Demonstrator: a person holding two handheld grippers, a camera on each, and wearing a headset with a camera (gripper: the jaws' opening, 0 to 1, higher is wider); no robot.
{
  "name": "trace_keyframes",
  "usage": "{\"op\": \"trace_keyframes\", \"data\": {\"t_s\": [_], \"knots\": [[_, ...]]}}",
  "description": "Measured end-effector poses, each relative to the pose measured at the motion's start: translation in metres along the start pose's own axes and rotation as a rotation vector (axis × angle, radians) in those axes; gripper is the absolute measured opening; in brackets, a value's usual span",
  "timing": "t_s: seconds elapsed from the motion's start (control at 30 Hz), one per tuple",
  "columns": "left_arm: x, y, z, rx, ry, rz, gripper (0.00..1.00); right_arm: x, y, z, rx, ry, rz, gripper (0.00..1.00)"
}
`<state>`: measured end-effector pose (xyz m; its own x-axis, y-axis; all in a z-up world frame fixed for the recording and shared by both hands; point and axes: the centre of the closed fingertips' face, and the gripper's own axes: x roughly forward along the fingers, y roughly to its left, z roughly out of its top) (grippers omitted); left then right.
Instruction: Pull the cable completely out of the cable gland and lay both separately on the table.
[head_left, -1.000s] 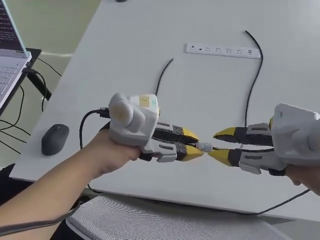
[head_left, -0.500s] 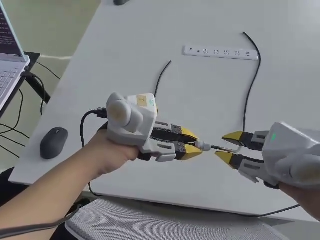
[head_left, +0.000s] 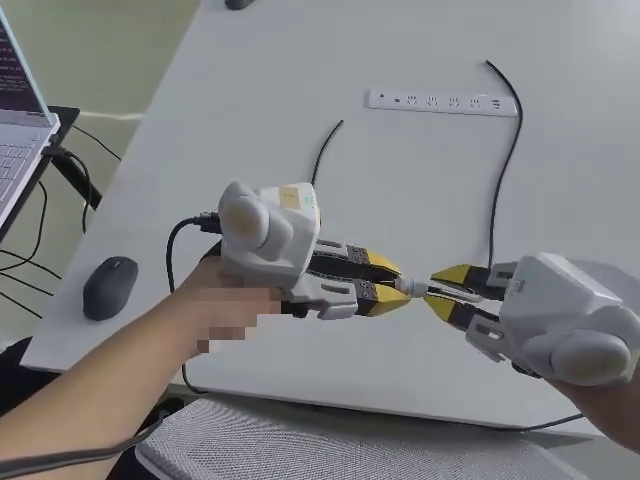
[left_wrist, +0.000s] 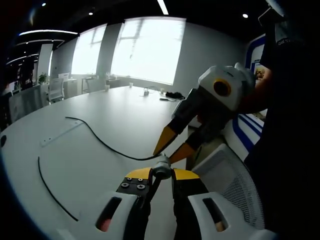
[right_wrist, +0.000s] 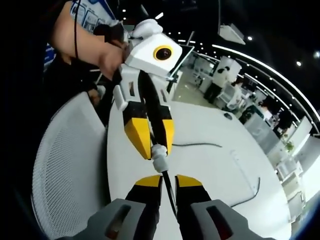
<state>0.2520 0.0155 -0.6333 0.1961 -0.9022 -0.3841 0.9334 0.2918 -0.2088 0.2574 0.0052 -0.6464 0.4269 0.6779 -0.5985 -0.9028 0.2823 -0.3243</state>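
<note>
Cable gland (head_left: 409, 287), a small pale-grey plastic fitting, is held in the air above the white table (head_left: 250, 90) in the head view. It is clamped in the yellow-tipped jaws of the white left gripper (head_left: 401, 286). A thin black cable (head_left: 492, 215) leaves it rightward, passes between the jaws of the white right gripper (head_left: 430, 288), then trails across the table toward a white power strip (head_left: 440, 101). In the left gripper view, the own jaws are closed on the gland (left_wrist: 161, 168), with the right gripper's tips just beyond it. In the right gripper view, the own jaws stand narrow, with the cable (right_wrist: 170, 192) running up the gap to the gland (right_wrist: 159, 156); whether they pinch it cannot be told. By judgement, the cable's long axis runs in line with both grippers, the right one nearer it, so the pull should go straight apart.
</note>
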Motion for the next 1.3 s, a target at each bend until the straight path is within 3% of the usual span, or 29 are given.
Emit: {"op": "trace_keyframes", "data": {"t_s": [0.27,0.4,0.73,1.3], "knots": [[0.004,0.000,-0.004,-0.001,0.011,-0.002,0.15,0.003,0.005,-0.003,-0.055,0.021,0.007,0.01],[0.006,-0.001,-0.004,0.003,0.014,0.000,0.15,0.002,0.004,-0.005,-0.044,0.034,0.002,0.00],[0.006,-0.001,-0.004,0.015,0.021,0.011,0.15,0.003,0.002,-0.007,0.047,0.031,-0.010,0.00],[0.003,0.011,0.005,0.010,0.003,0.048,0.15,0.001,-0.018,-0.020,0.170,0.033,-0.046,0.00]]}}
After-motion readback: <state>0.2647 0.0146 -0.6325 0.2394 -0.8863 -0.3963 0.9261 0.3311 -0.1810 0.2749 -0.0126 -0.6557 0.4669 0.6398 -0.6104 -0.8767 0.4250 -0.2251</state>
